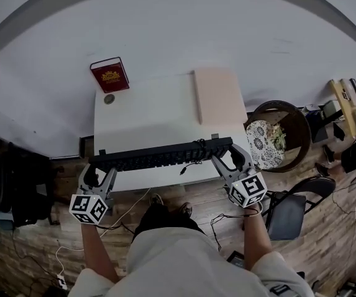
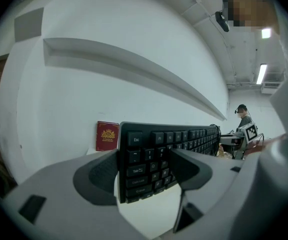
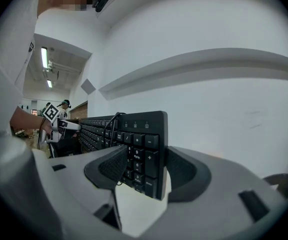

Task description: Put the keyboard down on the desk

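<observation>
Keyboard (image 1: 162, 155) ends inside both hand-held grippers (image 1: 102, 173) (image 1: 228, 158)

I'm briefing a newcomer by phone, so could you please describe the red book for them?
Find the white rectangular desk against the pale wall. At its far left corner, beyond the black keyboard, the dark red hardcover book stands upright. It is the only red thing there, with a gold emblem on its cover.

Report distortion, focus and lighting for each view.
Head view: strong fisheye, straight lines bow into arcs, light soft and even, keyboard sharp. Left gripper view: round black vignette, ceiling lamp blown out. Right gripper view: same vignette, wall ledge bent, the keyboard's near end crisp.
</observation>
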A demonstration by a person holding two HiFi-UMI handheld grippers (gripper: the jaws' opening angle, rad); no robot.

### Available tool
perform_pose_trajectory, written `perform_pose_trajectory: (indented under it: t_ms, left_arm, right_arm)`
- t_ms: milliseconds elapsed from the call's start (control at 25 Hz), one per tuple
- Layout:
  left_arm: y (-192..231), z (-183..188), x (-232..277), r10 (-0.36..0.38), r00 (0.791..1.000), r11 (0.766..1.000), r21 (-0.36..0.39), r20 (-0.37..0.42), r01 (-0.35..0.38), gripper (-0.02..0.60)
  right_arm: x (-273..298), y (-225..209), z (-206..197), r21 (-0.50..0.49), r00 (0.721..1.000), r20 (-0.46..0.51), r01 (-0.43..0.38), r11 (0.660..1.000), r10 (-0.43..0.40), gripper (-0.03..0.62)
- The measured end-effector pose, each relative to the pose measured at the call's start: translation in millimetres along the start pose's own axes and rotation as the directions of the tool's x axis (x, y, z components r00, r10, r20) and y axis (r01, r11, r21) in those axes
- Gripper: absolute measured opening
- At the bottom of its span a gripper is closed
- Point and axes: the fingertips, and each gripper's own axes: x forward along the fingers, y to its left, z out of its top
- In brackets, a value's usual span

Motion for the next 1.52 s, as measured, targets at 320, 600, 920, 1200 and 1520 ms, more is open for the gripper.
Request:
perform_pose_trajectory:
  t_ms: [320,600,920,1200,1520]
  left_arm:
    - [-8,-27,-20,0.049,0.998,0.999,-0.012,-0.042,-0.050,0.325]
    - [2,-52,-14,0.057,0.994,0.997,-0.048,-0.091,-0.061,0.325]
    - [27,-57,7,0.041,0.991,0.997,-0.058,-0.129,-0.049,0.325]
    - [47,-65,17,0.055,0.987,0.995,-0.075,-0.150,-0.067,0.327]
    - [62,-73,34,0.058,0.983,0.996,-0.062,-0.175,-0.069,0.327]
  right_arm:
    - [-6,6,-31,0.034,0.998,-0.028,-0.050,0.998,0.050,0.245]
    - [5,6,-55,0.046,0.995,-0.077,-0.055,0.997,0.058,0.245]
    - [30,7,-64,0.062,0.993,-0.109,-0.040,0.997,0.046,0.244]
    - [55,9,-72,0.070,0.990,-0.133,-0.045,0.997,0.054,0.244]
    - [75,3,-91,0.086,0.983,-0.177,-0.037,0.996,0.052,0.244]
